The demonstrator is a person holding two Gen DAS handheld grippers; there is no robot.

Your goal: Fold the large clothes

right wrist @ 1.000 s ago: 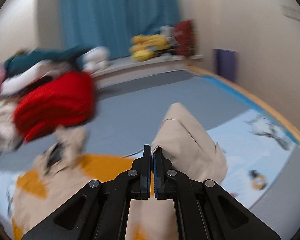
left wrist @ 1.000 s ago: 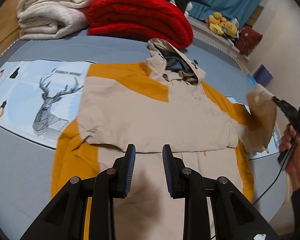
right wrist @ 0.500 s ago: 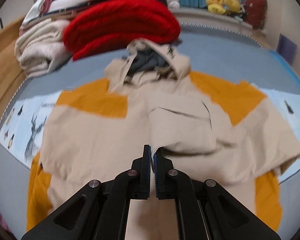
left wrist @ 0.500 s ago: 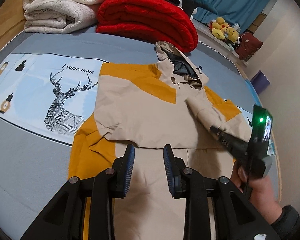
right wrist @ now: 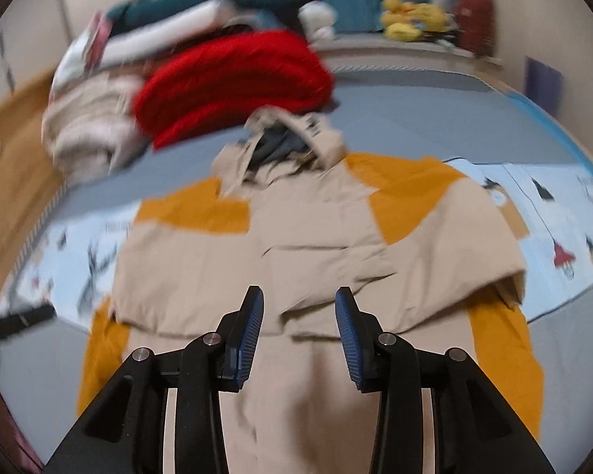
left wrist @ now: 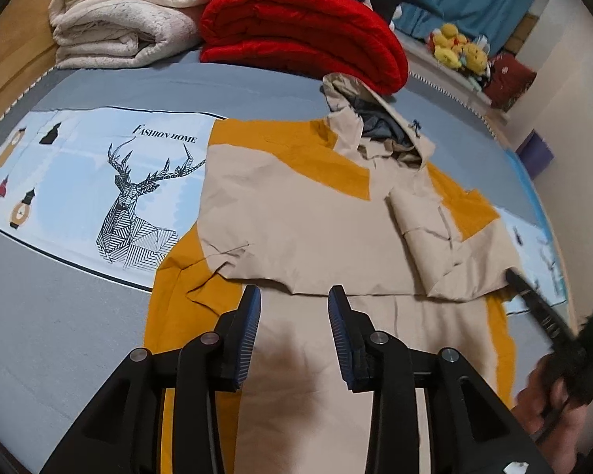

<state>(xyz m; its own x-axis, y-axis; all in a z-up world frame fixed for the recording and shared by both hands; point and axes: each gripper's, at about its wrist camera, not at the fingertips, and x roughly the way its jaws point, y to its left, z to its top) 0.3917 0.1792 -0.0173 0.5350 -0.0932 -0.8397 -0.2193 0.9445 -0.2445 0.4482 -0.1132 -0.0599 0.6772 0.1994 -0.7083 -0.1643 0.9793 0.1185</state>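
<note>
A beige and mustard hooded jacket [left wrist: 296,217] [right wrist: 316,237] lies flat on the bed, hood [left wrist: 379,126] at the far end. Both sleeves are folded in over the chest; the right sleeve [left wrist: 427,229] lies loose on top. My left gripper [left wrist: 294,290] hovers over the jacket's lower front, its jaws opening with nothing between them. My right gripper [right wrist: 298,292] hangs above the jacket's lower half, jaws opening and empty. In the left wrist view the right gripper [left wrist: 533,300] shows at the right edge, beside the jacket's side, held by a hand [left wrist: 549,403].
Folded red blanket [left wrist: 304,27] and cream blankets [left wrist: 126,12] are stacked behind the hood. A printed deer strip [left wrist: 99,166] crosses the grey sheet. Plush toys [left wrist: 458,49] and a purple box [left wrist: 537,154] sit far right, and wood floor lies past the bed's left edge.
The right gripper carried the right sleeve across onto the chest, let it go and drew back with jaws apart. The left gripper's jaws spread a little wider.
</note>
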